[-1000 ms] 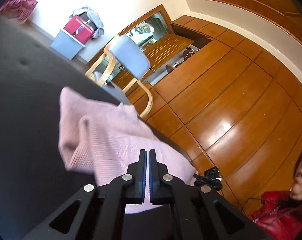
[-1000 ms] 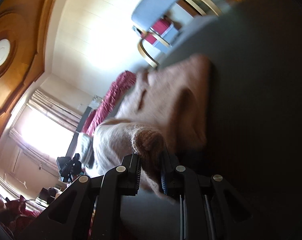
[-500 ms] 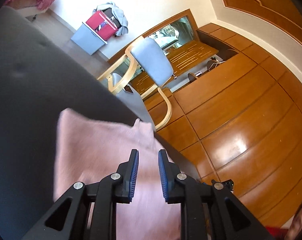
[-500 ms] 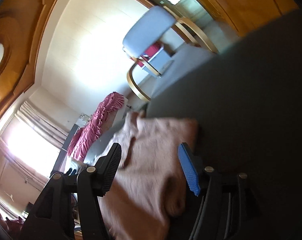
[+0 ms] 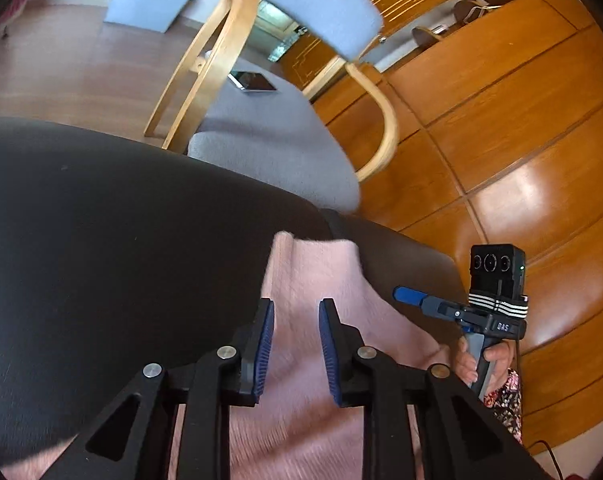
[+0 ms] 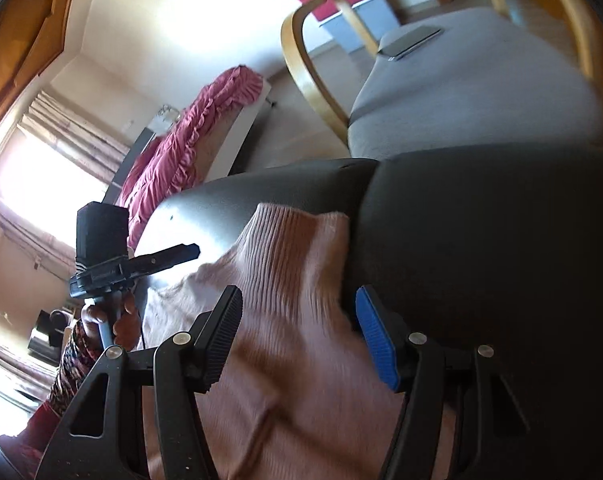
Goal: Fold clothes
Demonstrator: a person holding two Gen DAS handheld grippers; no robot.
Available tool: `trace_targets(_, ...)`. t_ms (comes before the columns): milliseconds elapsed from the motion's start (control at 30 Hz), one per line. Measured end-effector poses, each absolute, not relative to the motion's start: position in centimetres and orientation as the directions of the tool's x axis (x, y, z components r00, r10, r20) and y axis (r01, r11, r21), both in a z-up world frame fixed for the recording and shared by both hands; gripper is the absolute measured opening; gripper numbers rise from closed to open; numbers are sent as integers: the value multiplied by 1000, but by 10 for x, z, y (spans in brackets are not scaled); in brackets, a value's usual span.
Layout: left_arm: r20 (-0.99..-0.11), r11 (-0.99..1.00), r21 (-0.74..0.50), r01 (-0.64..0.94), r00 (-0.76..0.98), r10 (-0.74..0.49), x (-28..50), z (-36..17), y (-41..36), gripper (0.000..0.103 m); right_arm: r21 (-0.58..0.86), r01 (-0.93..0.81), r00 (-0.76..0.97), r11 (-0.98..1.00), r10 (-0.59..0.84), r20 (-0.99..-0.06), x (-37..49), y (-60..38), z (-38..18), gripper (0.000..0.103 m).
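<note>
Lying on the dark tabletop (image 5: 121, 208), the pink sweater (image 5: 313, 280) stretches away from both claws, its long axis running from the near edge toward the far edge, where a ribbed end (image 6: 277, 232) stops short of the tabletop's rim.

Left claw (image 5: 295, 344): jaws apart and opening, hovering above the knit; cloth shows through the gap, but the pads (image 5: 263, 352) do not appear to press it. Nothing held.

Right claw (image 6: 299, 332): jaws wide apart, also above the sweater, with the knit seen between them and no grip evident. In the left wrist view the right claw (image 5: 407, 293) stands off the sweater's right edge; in the right wrist view the left claw (image 6: 181, 254) stands off the left edge. The two thus flank the garment across its short axis.

Judgement: the next fold likely calls for each claw to drop onto the edge on its own side. Neither is clearly nearer. Motion blur leaves the exact edge lines uncertain.
</note>
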State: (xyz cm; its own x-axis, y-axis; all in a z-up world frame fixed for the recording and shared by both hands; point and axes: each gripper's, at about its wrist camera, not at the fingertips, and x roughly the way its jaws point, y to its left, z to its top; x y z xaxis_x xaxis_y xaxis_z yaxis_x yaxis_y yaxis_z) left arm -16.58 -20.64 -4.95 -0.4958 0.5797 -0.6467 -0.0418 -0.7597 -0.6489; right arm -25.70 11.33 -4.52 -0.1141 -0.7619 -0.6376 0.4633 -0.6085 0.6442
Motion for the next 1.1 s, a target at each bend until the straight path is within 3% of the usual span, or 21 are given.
trace_targets(100,-681,-779,-627,-32,-463,567,-175,-60,-202,25,648,463,-77,-604,-756,-650,-269,95,-60,63)
trace_targets(200,-648,-737,-673,-63,-432,628,-177,-68,-199,28,626,500,-61,-598,-746,-663,-269,82,-62,62)
trace_targets(267,-623,-707,-704,-75,-414,664,-180,-72,-196,29,602,526,-46,-600,-728,-684,-266,72,-64,51)
trace_targets(333,-598,-683,-726,-77,-419,683,-179,-74,-197,31,543,555,-56,-630,-680,-731,-263,65,-68,23)
trace_targets(400,-572,-652,-755,-70,-415,707,-181,-78,-199,31,517,557,-83,-650,-663,-744,-265,67,-66,15)
trace_targets(433,-565,-644,-762,-68,-416,712,-181,-78,-200,25,531,538,-90,-655,-671,-736,-266,71,-66,9)
trace_targets(467,-567,-649,-758,-69,-423,707,-181,-78,-201,12,542,520,-98,-660,-677,-729,-267,75,-65,8)
trace_targets(533,-565,-658,-748,-82,-441,697,-178,-76,-201,4,560,510,-123,-653,-700,-703,-266,86,-57,7)
trace_targets(800,-403,-626,-719,-303,-552,730,-121,-25,-195,4,499,655,-202,-568,-768,-608,-204,100,-3,6)
trace_targets(1100,-435,-665,-618,-420,-522,734,-49,-22,-185,4,338,797,-208,-501,-752,-625,-120,110,3,6)
